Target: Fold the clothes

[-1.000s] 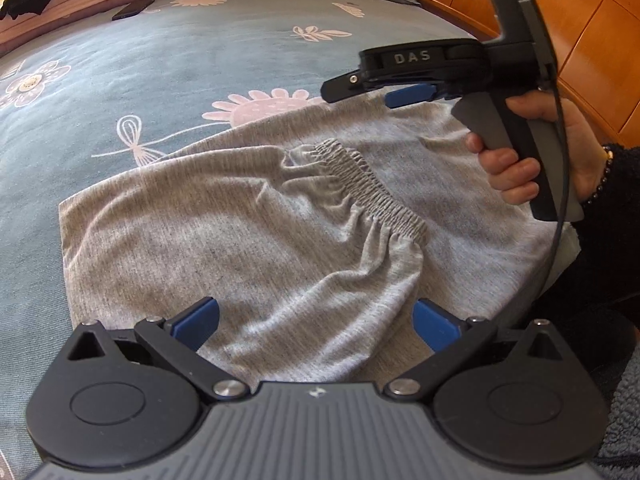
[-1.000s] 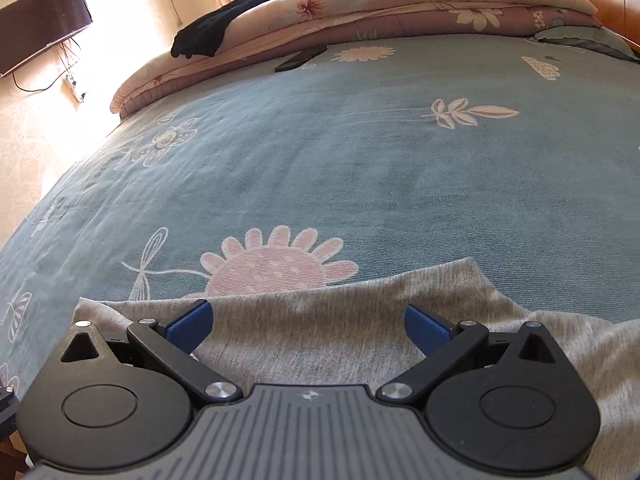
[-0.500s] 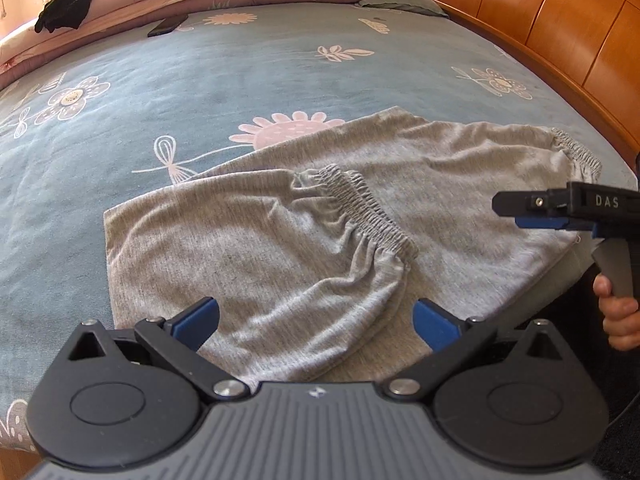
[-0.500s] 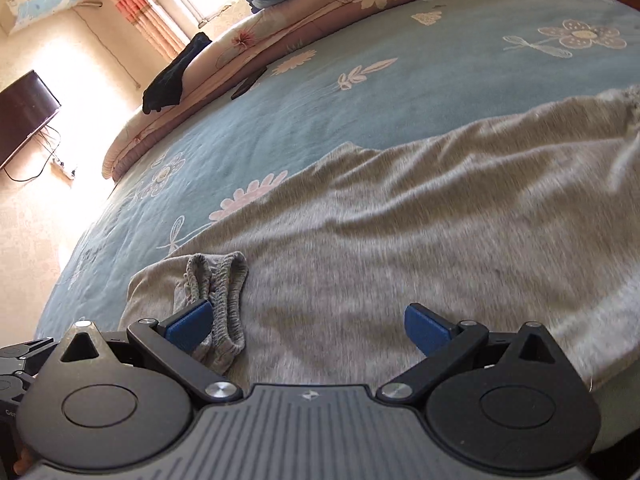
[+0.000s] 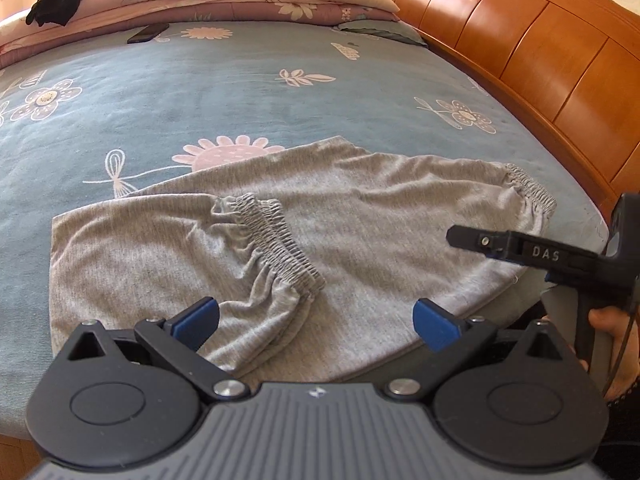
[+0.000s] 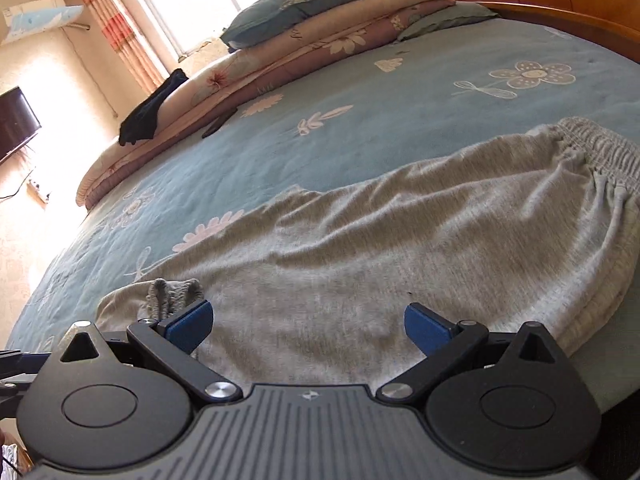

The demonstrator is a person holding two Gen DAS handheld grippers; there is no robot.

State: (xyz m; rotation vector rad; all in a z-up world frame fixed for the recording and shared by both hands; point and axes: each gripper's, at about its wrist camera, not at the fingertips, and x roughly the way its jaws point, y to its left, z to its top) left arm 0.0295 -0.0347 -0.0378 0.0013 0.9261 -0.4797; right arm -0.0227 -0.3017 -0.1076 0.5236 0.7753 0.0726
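Grey pants (image 5: 360, 216) are lying on the blue bed (image 5: 240, 92), one stretchy cuff (image 5: 272, 232) folded over the middle. I am holding my left gripper (image 5: 316, 316) and right gripper (image 6: 308, 320) wide open, gripping nothing. I am thinking: pinch edges flat.

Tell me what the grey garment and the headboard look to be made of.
Grey garment: soft heathered knit, probably cotton jersey; matte, limp wrinkles, and gathered elastic bands. Headboard: wood or wood veneer, orange-brown panels with a glossy varnish that shows bright glare; solid or veneer cannot be told.
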